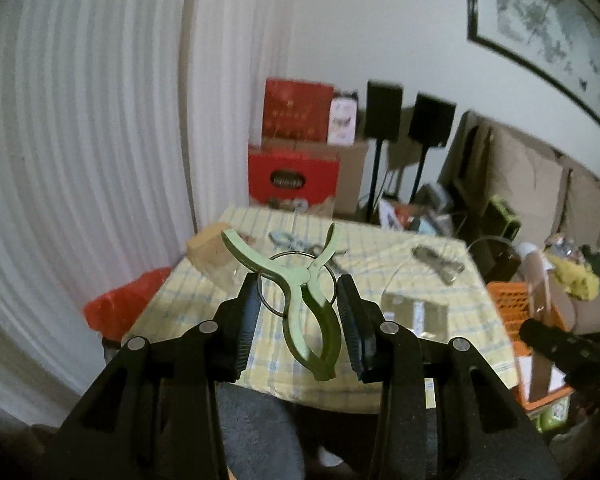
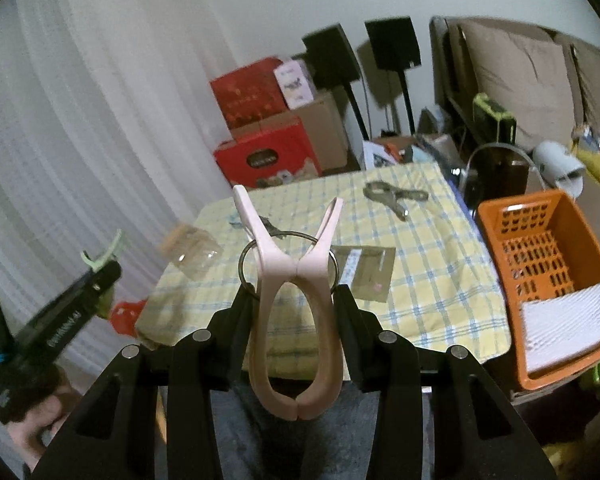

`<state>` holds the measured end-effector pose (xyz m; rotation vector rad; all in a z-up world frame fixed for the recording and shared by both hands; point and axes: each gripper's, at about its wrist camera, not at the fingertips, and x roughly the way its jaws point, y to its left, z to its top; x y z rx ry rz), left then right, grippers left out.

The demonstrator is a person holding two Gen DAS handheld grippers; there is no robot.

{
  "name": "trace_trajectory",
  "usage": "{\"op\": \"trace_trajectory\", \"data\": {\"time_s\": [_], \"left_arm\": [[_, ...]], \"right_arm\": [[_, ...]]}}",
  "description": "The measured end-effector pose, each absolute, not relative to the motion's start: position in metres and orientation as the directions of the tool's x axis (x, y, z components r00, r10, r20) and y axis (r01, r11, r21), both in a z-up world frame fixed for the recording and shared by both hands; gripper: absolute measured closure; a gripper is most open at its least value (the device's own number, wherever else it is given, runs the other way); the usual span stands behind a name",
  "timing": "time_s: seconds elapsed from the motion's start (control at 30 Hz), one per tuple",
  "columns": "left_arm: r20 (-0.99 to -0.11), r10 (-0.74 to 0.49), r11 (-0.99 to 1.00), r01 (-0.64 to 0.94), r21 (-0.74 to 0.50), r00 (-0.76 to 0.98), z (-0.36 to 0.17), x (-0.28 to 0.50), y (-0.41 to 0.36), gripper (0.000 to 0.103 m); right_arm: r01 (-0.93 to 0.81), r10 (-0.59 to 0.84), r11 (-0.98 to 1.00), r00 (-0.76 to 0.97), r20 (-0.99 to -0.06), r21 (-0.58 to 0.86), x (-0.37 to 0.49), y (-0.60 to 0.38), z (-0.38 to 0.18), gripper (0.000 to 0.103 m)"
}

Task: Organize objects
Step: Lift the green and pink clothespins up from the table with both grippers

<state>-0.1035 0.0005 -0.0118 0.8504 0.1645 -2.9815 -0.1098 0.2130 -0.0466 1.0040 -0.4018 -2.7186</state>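
1. No writing can be read for certain: the red box [image 2: 268,156] behind the bench carries a dark oval label with pale, blurred lettering, and white print runs along the side of the left gripper's body as seen from the right wrist camera, too smeared to make out.
2. The left gripper [image 1: 298,292] has its fingers clamped on a green clip [image 1: 306,300], a smooth plastic peg with two curved handles, two splayed tips and a thin wire ring around its pivot. It hangs in the air above the near edge of the bench [image 1: 440,352].
3. The right gripper [image 2: 294,304] has its fingers clamped on a pink clip [image 2: 296,320] of the same shape, glossy, with long looped handles that meet at the bottom. It too is held clear above the bench.
4. The fingers [image 2: 240,320] are matt black with ribbed inner pads.
5. The bench wears a yellow cloth checked in blue and white.
6. On it lie a grey clip [image 2: 394,196] towards the far right, a flat silvery packet [image 2: 364,270] near the middle, and a clear plastic jar [image 2: 192,250] on its side at the left edge.
7. An orange basket [image 2: 500,232] of perforated plastic stands just beside the bench on the right, with white ribbed foam in its bottom.
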Motion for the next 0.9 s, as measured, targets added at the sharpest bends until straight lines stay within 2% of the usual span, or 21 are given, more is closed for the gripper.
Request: {"op": "trace_trajectory", "data": {"time_s": [0.27, 0.57, 0.73, 0.9], "left_arm": [[-0.492, 0.036, -0.993, 0.022, -0.112, -0.87, 0.013, -0.092, 0.009, 0.067], [-0.432, 0.033, -0.992, 0.025, -0.127, -0.901, 0.022, -0.081, 0.015, 0.067], [-0.444, 0.046, -0.994, 0.004, -0.112, -0.895, 0.012, -0.082, 0.027, 0.067], [-0.447, 0.05, -0.993, 0.003, -0.117, -0.893, 0.008, -0.082, 0.03, 0.067]], "right_arm": [[0.1, -0.27, -0.943, -0.786, -0.556, 0.318, -0.087, 0.227, -0.027, 0.062], [0.049, -0.179, -0.965, -0.84, -0.513, 0.257, -0.062, 0.264, -0.01, 0.062], [0.02, -0.168, -0.958, -0.849, -0.5, 0.287, -0.049, 0.28, -0.017, 0.062], [0.035, -0.161, -0.965, -0.86, -0.484, 0.258, -0.041, 0.283, -0.019, 0.062]]}}
